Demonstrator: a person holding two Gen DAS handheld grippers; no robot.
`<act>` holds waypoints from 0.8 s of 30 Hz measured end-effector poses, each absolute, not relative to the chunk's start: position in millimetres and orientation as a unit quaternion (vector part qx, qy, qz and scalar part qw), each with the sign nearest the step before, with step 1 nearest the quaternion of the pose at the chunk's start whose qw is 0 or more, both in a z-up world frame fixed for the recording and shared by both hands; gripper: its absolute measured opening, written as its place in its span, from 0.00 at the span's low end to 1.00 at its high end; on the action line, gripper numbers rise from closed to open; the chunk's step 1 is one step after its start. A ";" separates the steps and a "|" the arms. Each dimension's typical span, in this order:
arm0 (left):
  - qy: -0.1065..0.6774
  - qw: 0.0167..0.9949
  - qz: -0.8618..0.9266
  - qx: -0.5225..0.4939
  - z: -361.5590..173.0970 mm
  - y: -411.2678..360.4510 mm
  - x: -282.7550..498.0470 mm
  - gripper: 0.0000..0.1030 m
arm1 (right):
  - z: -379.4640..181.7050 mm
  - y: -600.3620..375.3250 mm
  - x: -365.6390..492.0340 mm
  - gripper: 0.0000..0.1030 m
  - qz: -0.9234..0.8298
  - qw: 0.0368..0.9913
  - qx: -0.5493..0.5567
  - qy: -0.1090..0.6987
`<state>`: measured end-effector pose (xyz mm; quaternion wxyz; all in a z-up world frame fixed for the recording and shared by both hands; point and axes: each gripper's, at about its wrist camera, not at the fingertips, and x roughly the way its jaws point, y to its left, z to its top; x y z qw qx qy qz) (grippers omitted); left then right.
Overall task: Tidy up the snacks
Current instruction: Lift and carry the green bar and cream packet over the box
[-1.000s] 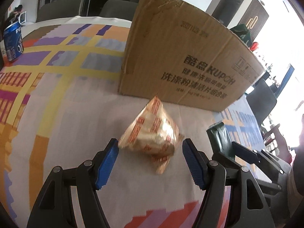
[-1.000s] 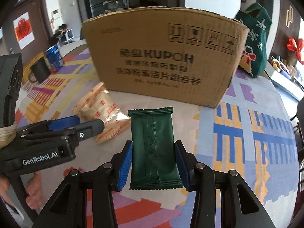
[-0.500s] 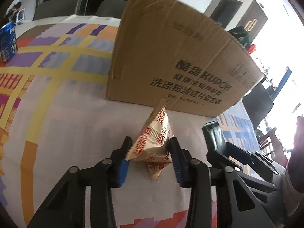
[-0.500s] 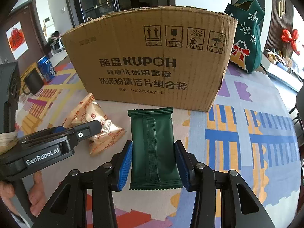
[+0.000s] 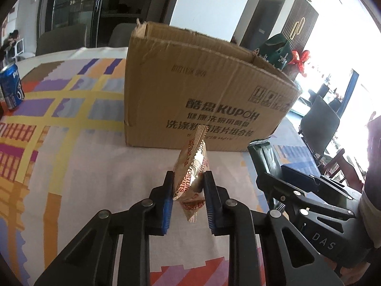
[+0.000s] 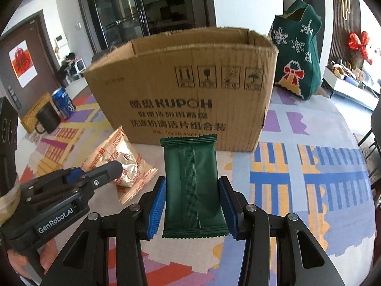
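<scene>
Two packets are held before the box [image 5: 202, 100]: the left hand-held gripper [image 5: 188, 199], jaws closing, pinches the gold packet [image 5: 191, 174], hiding its middle; earlier it lay loose. The right hand-held gripper [image 6: 192, 202] clamps the green packet [image 6: 193, 183] above the tabletop [image 5: 83, 171].

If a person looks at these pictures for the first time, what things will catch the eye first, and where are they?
The big open cardboard box stands in the middle of the colourful tablecloth and fills both views. In front of it, the right tongs grip a dark green packet, while the left tongs are closing on a golden biscuit packet. A green knitted Christmas bag stands behind the box on its right.
</scene>
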<state>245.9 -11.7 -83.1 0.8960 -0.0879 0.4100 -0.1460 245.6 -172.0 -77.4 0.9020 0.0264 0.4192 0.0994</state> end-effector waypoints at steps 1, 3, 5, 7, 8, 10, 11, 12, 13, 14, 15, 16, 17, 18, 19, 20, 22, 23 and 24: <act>0.405 0.898 -0.146 -0.085 -79.6 -12.1 243.9 0.24 | -74.9 -172.2 245.0 0.44 0.100 0.903 0.027 0.416; 0.401 0.901 -0.146 -0.084 -75.0 -12.3 241.2 0.24 | -69.3 -172.6 242.8 0.44 0.102 0.906 0.028 0.411; 0.392 0.904 -0.146 -0.084 -68.7 -11.4 239.2 0.24 | -63.6 -173.0 240.6 0.44 0.103 0.909 0.029 0.404; 0.385 0.907 -0.146 -0.083 -63.7 -10.9 236.9 0.24 | -58.8 -173.6 239.0 0.44 0.104 0.911 0.031 0.399; 0.383 0.908 -0.146 -0.082 -61.7 -11.0 236.3 0.24 | -56.5 -174.6 238.2 0.44 0.104 0.912 0.032 0.396; 0.376 0.911 -0.147 -0.082 -55.8 -10.1 235.1 0.24 | -52.4 -175.5 236.9 0.44 0.104 0.914 0.033 0.391; 0.372 0.913 -0.148 -0.081 -52.4 -9.8 234.4 0.24 | -50.4 -175.9 235.9 0.44 0.104 0.915 0.033 0.388; 0.368 0.914 -0.149 -0.081 -49.1 -10.2 233.4 0.24 | -47.4 -176.5 235.2 0.44 0.103 0.917 0.034 0.384; 0.365 0.916 -0.149 -0.080 -46.5 -10.1 232.9 0.24 | -45.6 -177.1 234.9 0.44 0.103 0.918 0.035 0.382; 0.360 0.917 -0.150 -0.079 -43.5 -10.0 232.4 0.24 | -43.2 -177.3 234.4 0.44 0.103 0.919 0.035 0.379; 0.356 0.919 -0.150 -0.079 -40.1 -10.4 230.8 0.24 | -40.4 -177.9 233.7 0.44 0.103 0.921 0.036 0.375; 0.351 0.921 -0.150 -0.078 -36.4 -10.0 230.3 0.24 | -38.2 -178.3 232.6 0.44 0.103 0.922 0.037 0.372; 0.346 0.923 -0.151 -0.078 -32.6 -9.7 230.0 0.24 | -34.8 -178.8 231.8 0.44 0.102 0.924 0.038 0.367; 0.343 0.923 -0.152 -0.078 -29.9 -10.4 229.4 0.24 | -32.3 -179.1 231.5 0.44 0.102 0.925 0.038 0.364; 0.338 0.926 -0.153 -0.077 -25.4 -10.3 229.3 0.24 | -29.0 -179.3 231.1 0.44 0.102 0.927 0.039 0.359; 0.335 0.927 -0.153 -0.077 -22.1 -10.4 229.2 0.24 | -27.1 -179.3 230.9 0.44 0.102 0.928 0.039 0.356; 0.325 0.930 -0.153 -0.077 -14.7 -9.3 229.7 0.24 | -20.6 -179.4 230.9 0.44 0.103 0.931 0.040 0.348; 0.321 0.931 -0.153 -0.077 -11.6 -8.8 229.8 0.24 | -17.5 -179.3 230.9 0.44 0.104 0.932 0.040 0.344; 0.317 0.933 -0.153 -0.077 -8.2 -8.4 229.6 0.24 | -14.9 -179.3 231.1 0.44 0.104 0.933 0.041 0.341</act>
